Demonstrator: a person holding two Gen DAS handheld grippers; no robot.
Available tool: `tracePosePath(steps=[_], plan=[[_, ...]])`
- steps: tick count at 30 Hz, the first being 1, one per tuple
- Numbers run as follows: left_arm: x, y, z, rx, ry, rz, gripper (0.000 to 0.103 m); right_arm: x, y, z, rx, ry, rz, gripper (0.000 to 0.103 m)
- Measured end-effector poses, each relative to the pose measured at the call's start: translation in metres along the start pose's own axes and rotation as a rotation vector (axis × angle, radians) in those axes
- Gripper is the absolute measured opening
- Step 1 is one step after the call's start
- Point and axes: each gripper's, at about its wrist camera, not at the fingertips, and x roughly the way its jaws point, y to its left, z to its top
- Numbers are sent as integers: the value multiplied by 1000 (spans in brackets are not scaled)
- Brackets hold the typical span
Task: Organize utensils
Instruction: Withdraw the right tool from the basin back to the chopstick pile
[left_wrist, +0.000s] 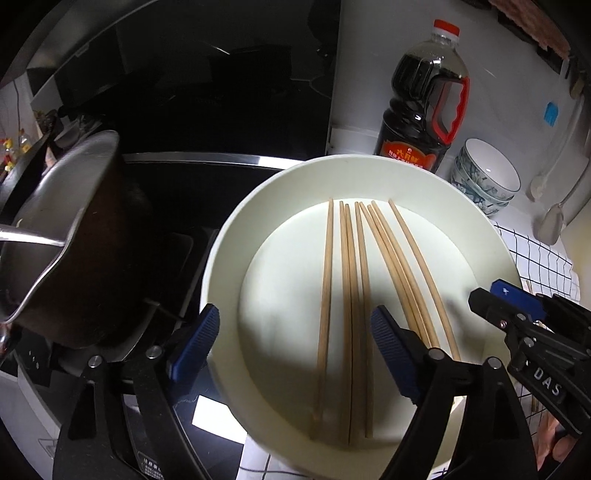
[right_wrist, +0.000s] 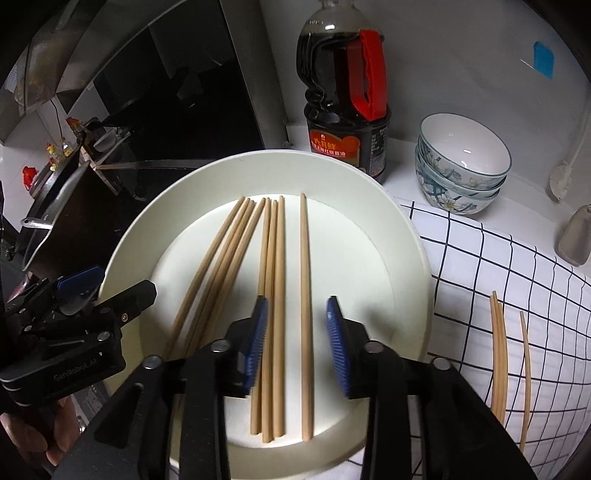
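Left gripper (left_wrist: 295, 343): you've got it spread wide and empty over the near-left part of the white basin (left_wrist: 229, 236), nothing pressed between the blue pads.
Right gripper (right_wrist: 296, 334): your jaws stand partly apart, hovering above the basin's near side; one chopstick runs between the pads in view, but neither pad touches it.
Chopsticks in basin (right_wrist: 273, 280): eight wooden sticks lie flat on the basin floor, tips pointing to the far side. Four fan out on the left, three sit tight in the middle, one lies alone on the right.
Single stick (right_wrist: 304, 295): that's the loner, directly under your right gripper, released.
Loose chopsticks (right_wrist: 498, 350): a few more rest on the checked cloth (right_wrist: 517, 266) to the right, well apart from both tools.
Far side: soy sauce bottle (right_wrist: 347, 110) behind the basin, stacked bowls (right_wrist: 461, 166) to its right.
Left edge: a metal pot (left_wrist: 62, 236) sits just beside the basin.
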Motion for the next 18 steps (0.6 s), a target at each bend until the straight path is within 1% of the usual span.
tracePosePath(steps=[5,10,12,14,18], plan=[[-13,-3,-6,-25,-14,10,88,-13,2,-9,-2,-9,27,37],[-26,-7,-16,-50,-17,17,89,-27,2,-21,-9,-18,46,41],[-31,-10,-21,-63,-17,16,90,-36,-2,-27,-4,-26,54,43],[-37,-14,-25,-67,-18,13,90,-44,-7,-35,1,-32,59,44],[-46,-30,-34,-59,-23,5,90,-61,-23,-50,25,-43,56,46]])
